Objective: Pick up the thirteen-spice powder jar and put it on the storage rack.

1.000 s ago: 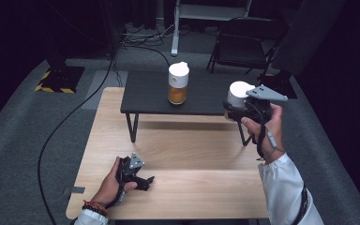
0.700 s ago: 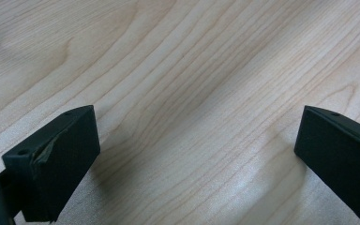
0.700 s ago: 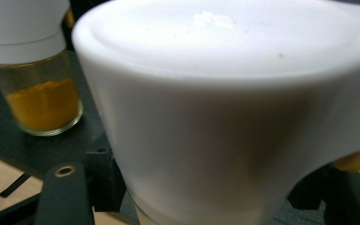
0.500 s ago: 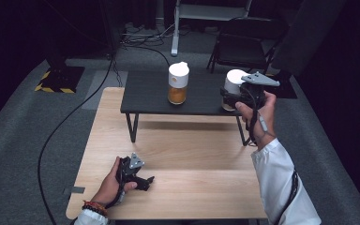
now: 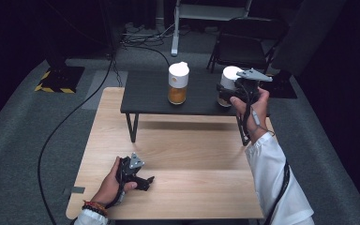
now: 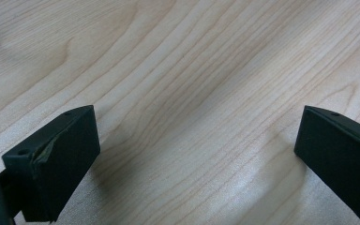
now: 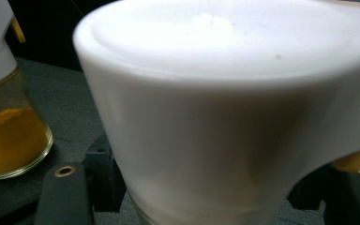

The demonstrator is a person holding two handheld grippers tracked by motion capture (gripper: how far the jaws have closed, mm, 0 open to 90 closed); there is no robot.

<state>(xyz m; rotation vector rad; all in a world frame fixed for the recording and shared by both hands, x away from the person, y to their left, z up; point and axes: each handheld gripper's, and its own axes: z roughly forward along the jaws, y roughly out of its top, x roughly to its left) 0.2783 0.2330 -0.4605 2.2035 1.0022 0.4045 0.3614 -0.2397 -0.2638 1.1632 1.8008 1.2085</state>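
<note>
The right gripper [image 5: 228, 93] fingers clamp a white-capped jar [image 5: 228, 82] right of the turmeric jar [image 5: 177, 83], while the left gripper [image 6: 197, 154] view shows wide fingers over bare counter [image 6: 192, 70].

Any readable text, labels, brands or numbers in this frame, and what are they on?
None can be read. The two white-capped jars, the one with yellow powder and the one in the right tongs, show no label on the sides in view. The black shelf, the wooden table and the left tongs carry no print. The yellow-black striped floor plate bears stripes, no words.
</note>
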